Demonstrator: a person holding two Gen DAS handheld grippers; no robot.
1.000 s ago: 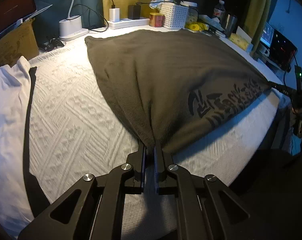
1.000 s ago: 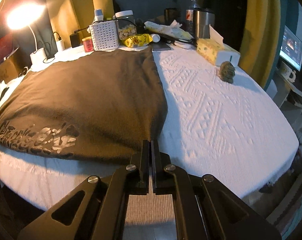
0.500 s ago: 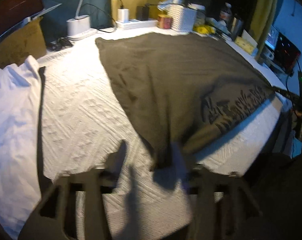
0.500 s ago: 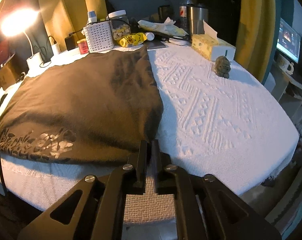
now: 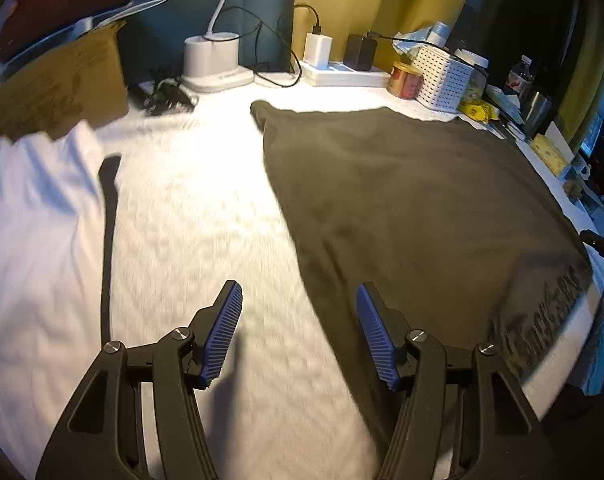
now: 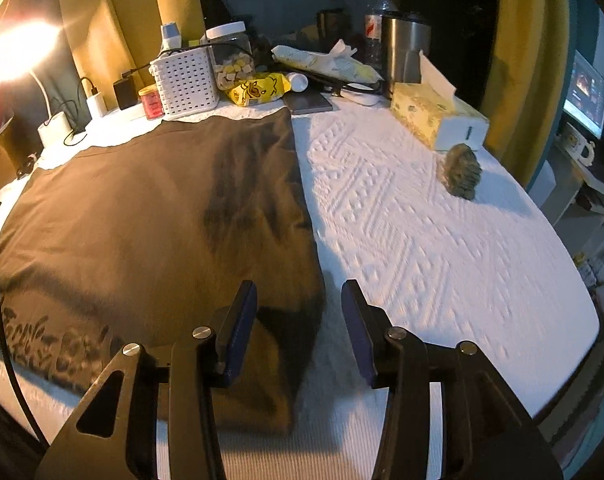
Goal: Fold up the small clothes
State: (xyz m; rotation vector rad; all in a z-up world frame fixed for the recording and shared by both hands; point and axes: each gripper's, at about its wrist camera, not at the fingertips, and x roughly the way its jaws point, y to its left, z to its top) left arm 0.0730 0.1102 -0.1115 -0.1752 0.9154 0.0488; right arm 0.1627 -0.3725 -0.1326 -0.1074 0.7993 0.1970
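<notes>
Big white bumpy bedspread under everything. Flat on it, wide dark brown cloth with pale printed letters, folded, near the front edge. Over the brown cloth's left corner, black left tongs with blue ribbed pads, spread apart, just opened, gripping nothing. Over its right corner, black right tongs, also just opened, spread apart, nothing pinched. Beyond the brown cloth, white holey plastic basket.

Dim room, glaring lamp at left, motion blur, fisheye-bent edges
</notes>
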